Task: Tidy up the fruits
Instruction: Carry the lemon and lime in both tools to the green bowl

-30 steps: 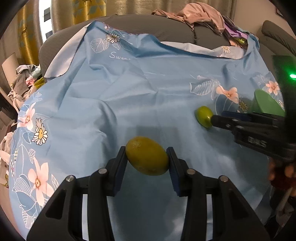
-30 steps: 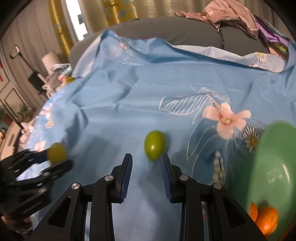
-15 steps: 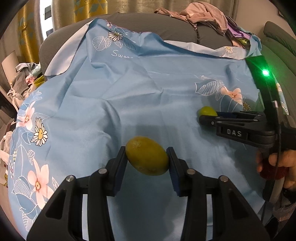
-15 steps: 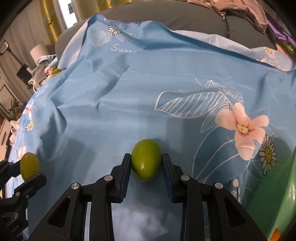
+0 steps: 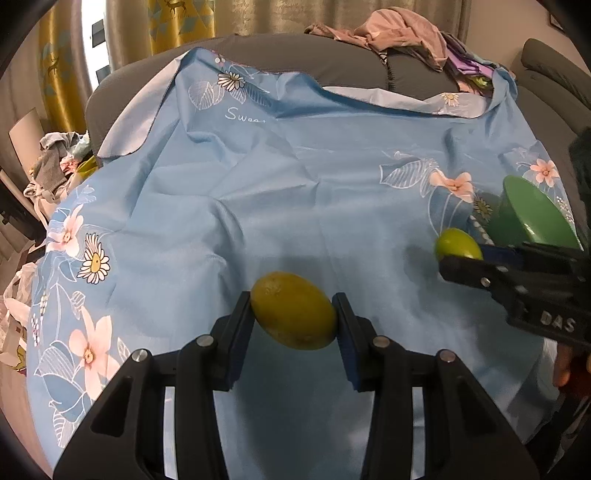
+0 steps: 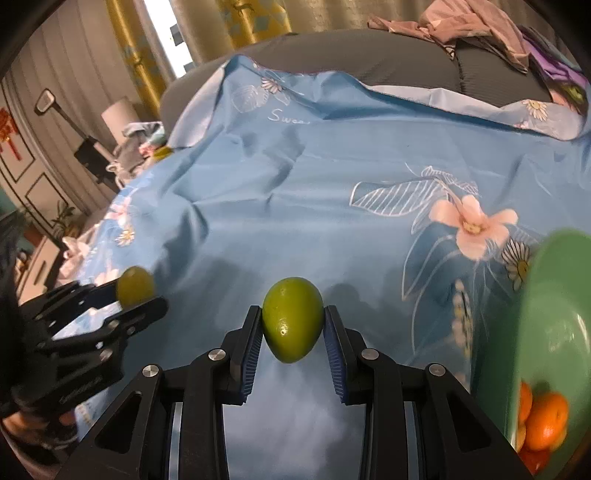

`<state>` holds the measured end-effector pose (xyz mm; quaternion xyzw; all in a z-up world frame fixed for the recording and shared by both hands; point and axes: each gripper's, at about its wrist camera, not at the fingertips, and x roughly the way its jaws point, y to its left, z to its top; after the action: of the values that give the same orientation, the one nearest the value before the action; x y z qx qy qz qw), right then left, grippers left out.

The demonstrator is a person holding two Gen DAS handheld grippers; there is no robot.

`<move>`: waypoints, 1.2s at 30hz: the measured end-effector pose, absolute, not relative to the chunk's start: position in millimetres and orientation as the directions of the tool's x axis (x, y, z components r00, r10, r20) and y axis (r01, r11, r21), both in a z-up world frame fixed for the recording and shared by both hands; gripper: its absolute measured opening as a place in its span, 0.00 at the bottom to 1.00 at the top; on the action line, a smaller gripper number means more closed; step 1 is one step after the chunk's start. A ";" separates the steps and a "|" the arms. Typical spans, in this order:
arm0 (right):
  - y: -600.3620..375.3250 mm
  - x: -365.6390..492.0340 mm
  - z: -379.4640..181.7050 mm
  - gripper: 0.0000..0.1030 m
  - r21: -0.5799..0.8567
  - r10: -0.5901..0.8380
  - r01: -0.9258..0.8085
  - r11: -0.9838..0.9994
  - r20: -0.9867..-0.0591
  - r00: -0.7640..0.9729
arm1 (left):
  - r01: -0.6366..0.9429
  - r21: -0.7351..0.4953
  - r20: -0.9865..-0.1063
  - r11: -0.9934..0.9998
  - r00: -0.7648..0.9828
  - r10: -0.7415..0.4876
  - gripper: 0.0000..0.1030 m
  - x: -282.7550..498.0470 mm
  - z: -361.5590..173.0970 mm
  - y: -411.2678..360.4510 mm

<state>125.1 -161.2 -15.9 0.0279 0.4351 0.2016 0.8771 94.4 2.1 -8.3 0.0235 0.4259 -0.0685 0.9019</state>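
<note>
My left gripper (image 5: pixel 293 312) is shut on a yellow-green lemon (image 5: pixel 293 311) and holds it above the blue floral cloth (image 5: pixel 295 177). My right gripper (image 6: pixel 293 321) is shut on a green lime (image 6: pixel 291 319), lifted off the cloth. The lime also shows in the left wrist view (image 5: pixel 458 243), next to a green bowl (image 5: pixel 528 218). In the right wrist view the green bowl (image 6: pixel 546 321) stands at the right with several oranges (image 6: pixel 543 421) inside. The left gripper with its lemon (image 6: pixel 135 286) shows at the left there.
The cloth covers a grey sofa (image 5: pixel 295 55). A pile of clothes (image 5: pixel 391 29) lies on the sofa back. More clothes (image 5: pixel 55 166) lie off the cloth's left edge. Yellow curtains (image 6: pixel 236 22) hang behind.
My right gripper closed on the lime and lifted it off the cloth toward the green bowl. My left gripper kept the lemon and barely moved.
</note>
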 end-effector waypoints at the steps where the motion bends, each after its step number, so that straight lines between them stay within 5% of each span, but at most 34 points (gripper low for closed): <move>1: -162.4 120.7 -13.9 0.33 0.229 0.383 -0.331 0.916 -0.748 0.542 | 0.144 -0.015 -0.770 0.989 0.630 -0.103 0.42 91.9 -7.0 1.1; 36: -203.6 9.0 31.1 0.33 0.326 0.495 -0.375 0.868 -0.623 0.606 | 0.208 0.026 -0.725 0.978 0.677 -0.125 0.42 1.5 38.4 -43.0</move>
<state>9.0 -203.6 31.1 0.0814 0.3710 0.2437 0.8924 1.5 -43.0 38.4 0.0529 0.3912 -0.0911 0.9143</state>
